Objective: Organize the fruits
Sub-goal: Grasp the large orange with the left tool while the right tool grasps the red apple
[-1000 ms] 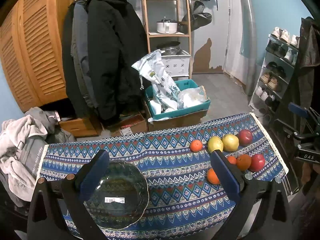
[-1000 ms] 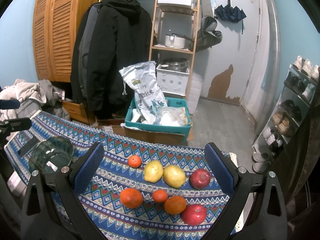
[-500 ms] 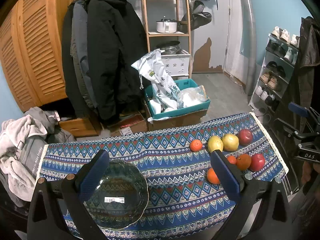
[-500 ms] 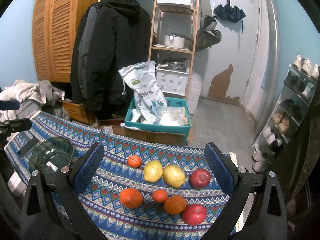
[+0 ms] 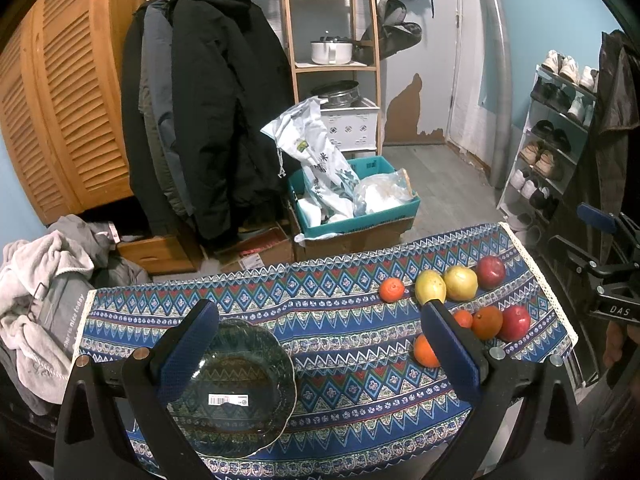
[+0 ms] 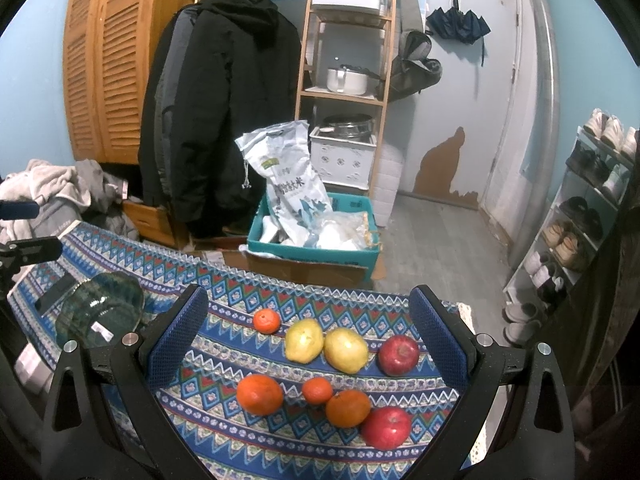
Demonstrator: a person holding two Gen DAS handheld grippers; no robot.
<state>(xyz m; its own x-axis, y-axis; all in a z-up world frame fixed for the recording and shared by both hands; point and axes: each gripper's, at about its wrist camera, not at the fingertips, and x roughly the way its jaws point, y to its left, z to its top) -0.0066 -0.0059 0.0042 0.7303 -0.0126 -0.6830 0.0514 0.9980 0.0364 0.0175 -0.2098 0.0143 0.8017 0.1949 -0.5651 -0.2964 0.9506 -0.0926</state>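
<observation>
The left gripper (image 5: pixel 318 340) is held wide apart above the patterned cloth (image 5: pixel 340 312), its left finger overlapping a glass bowl (image 5: pixel 240 392). The right gripper (image 6: pixel 308 336) is likewise spread, empty, framing eight fruits (image 6: pixel 306 340); one orange (image 5: pixel 425 351) is partly hidden in the left view.

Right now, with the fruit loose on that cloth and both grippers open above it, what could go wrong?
Round fruit could roll: the red apple lies near the tablecloth's edge and might drop off if nudged. The small tangerine sits tight against an orange, so the right gripper may bump both. The glass bowl sits near the table's front edge.
</observation>
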